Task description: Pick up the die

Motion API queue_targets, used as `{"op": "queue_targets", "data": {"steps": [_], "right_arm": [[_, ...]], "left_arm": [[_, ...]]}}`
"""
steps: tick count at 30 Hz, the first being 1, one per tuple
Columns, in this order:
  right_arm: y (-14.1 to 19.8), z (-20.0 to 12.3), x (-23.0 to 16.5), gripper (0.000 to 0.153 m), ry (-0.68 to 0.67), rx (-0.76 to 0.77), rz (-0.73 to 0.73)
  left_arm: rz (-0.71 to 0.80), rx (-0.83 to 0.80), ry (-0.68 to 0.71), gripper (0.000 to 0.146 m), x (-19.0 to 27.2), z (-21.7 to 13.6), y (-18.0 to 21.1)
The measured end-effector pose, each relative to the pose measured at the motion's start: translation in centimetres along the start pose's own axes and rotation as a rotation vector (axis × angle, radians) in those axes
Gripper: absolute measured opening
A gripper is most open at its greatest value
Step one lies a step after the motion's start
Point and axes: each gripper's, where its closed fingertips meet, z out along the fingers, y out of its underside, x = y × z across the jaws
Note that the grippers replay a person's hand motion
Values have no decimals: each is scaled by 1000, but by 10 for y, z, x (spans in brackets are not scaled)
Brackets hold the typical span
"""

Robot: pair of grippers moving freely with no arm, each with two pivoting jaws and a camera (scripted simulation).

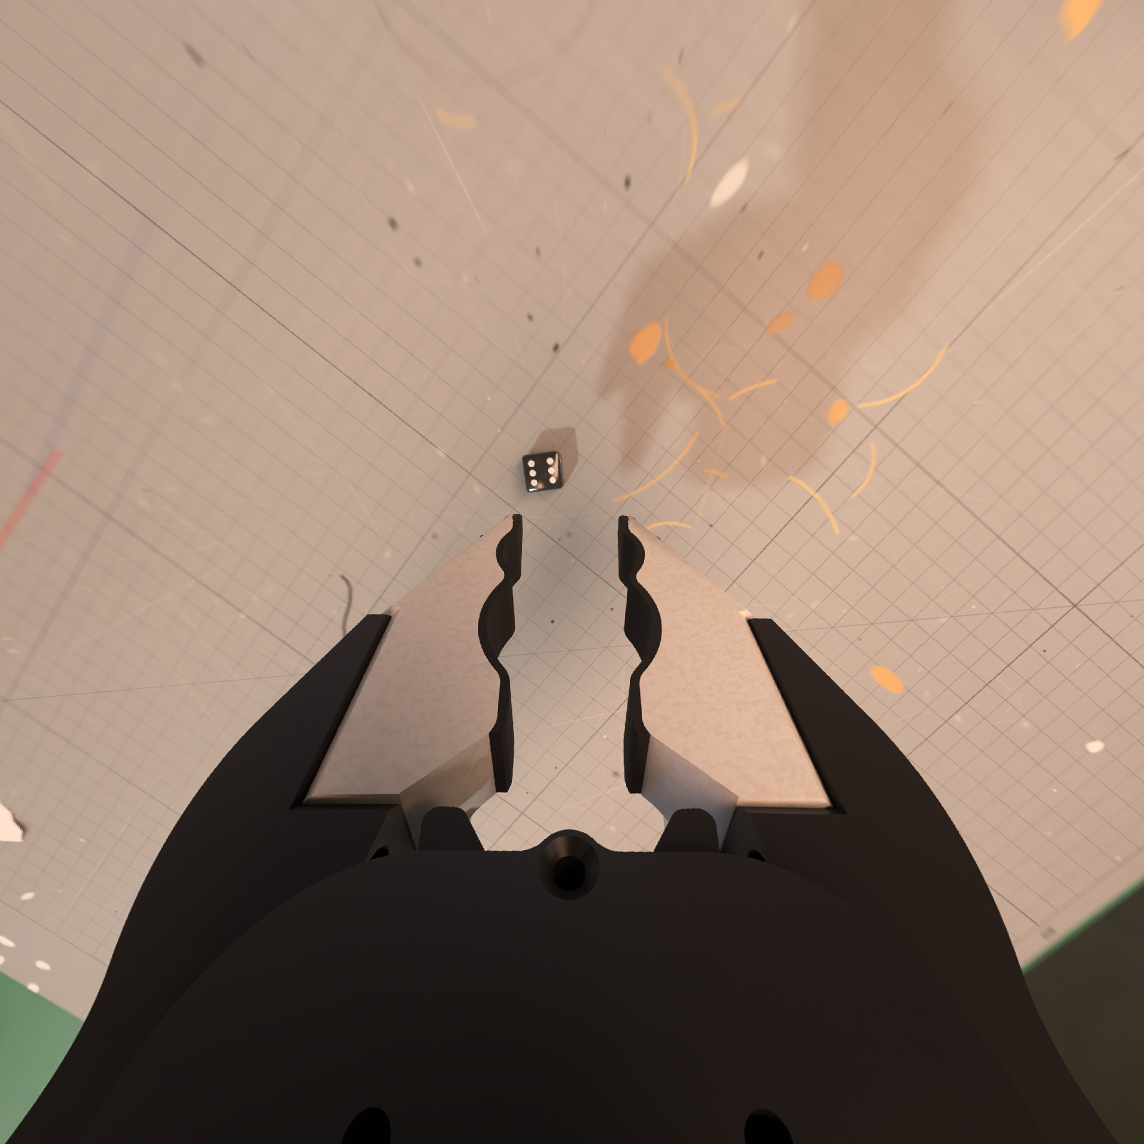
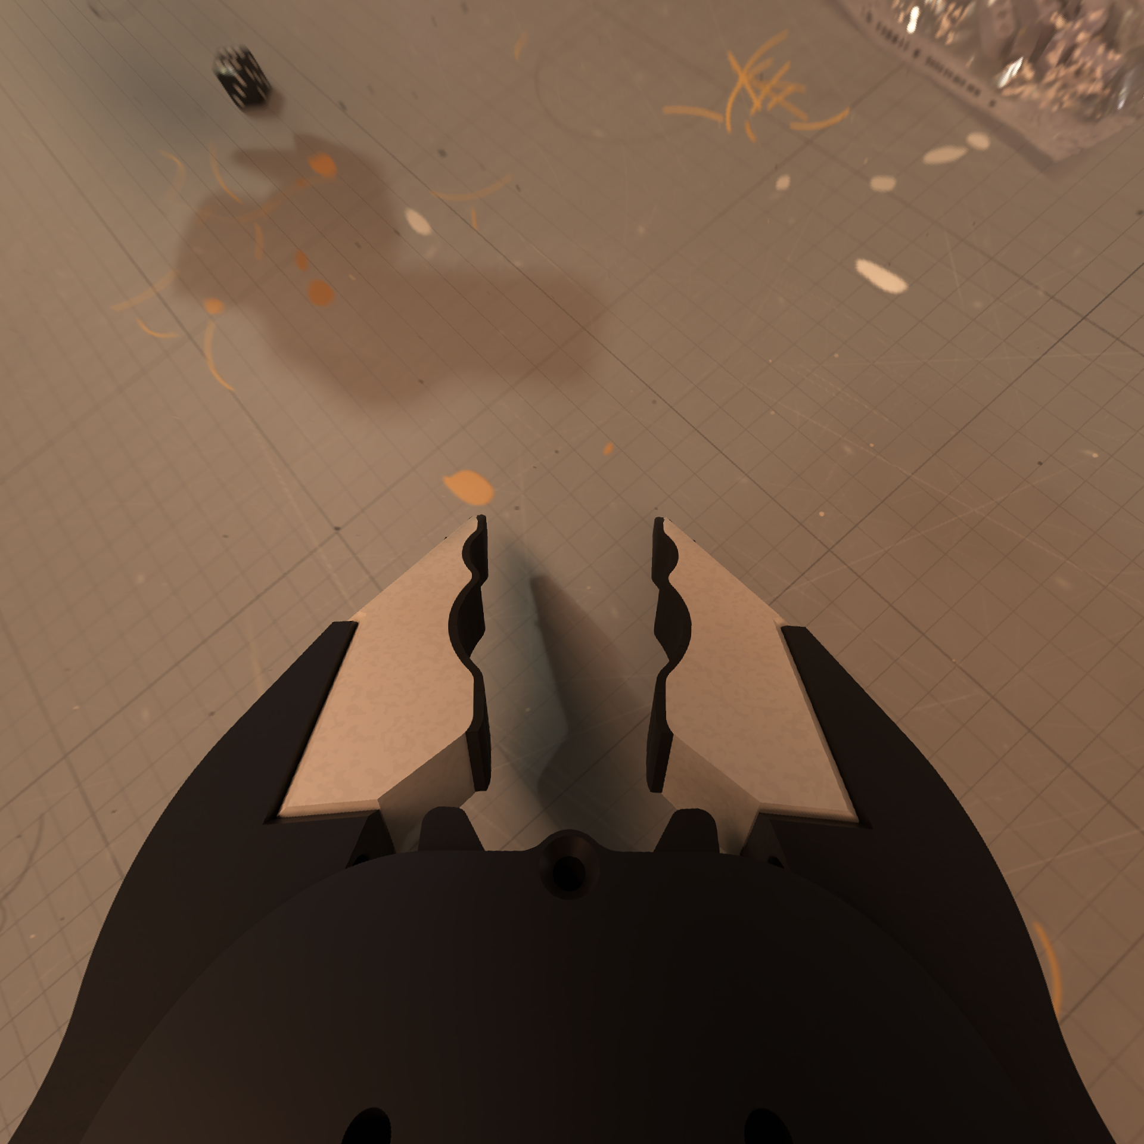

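A small black die (image 1: 541, 473) with white pips lies on a beige gridded cutting mat (image 1: 247, 309). In the left wrist view it sits just beyond my left gripper (image 1: 569, 523), slightly left of the gap between the fingertips. The left gripper is open and empty, above the mat. In the right wrist view the die (image 2: 242, 77) is far off at the upper left. My right gripper (image 2: 569, 525) is open and empty, well away from the die.
The mat (image 2: 866, 495) is scratched and spotted with orange and white paint marks. A shiny crumpled foil-like object (image 2: 1021, 56) lies at the far right corner in the right wrist view. The mat's edge and a green surface (image 1: 37, 1027) show at the lower left.
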Motion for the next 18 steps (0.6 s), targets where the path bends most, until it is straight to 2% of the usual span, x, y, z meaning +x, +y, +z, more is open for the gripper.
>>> {"op": "queue_targets", "data": {"steps": [4, 7, 9, 13, 15, 18], "right_arm": [[-3, -18, -12, 53, 19, 123, -18], [-1, -30, -17, 53, 46, 184, -46], [-1, -34, -17, 52, 42, 202, -47], [-2, -35, -14, 51, 18, 218, -5], [-3, -38, -15, 50, 6, 231, 11], [-7, -44, -16, 50, 10, 254, 13]], "left_arm": [[-25, -242, 36, 30, -1, 38, 11], [-75, -264, 51, 24, -2, 46, 9], [-69, -284, 5, 15, -7, 48, 10], [-52, -251, -9, 8, -12, 45, 8], [-60, -172, -49, 0, -20, 32, 0], [-94, -12, -50, 0, -23, 0, -16]]}}
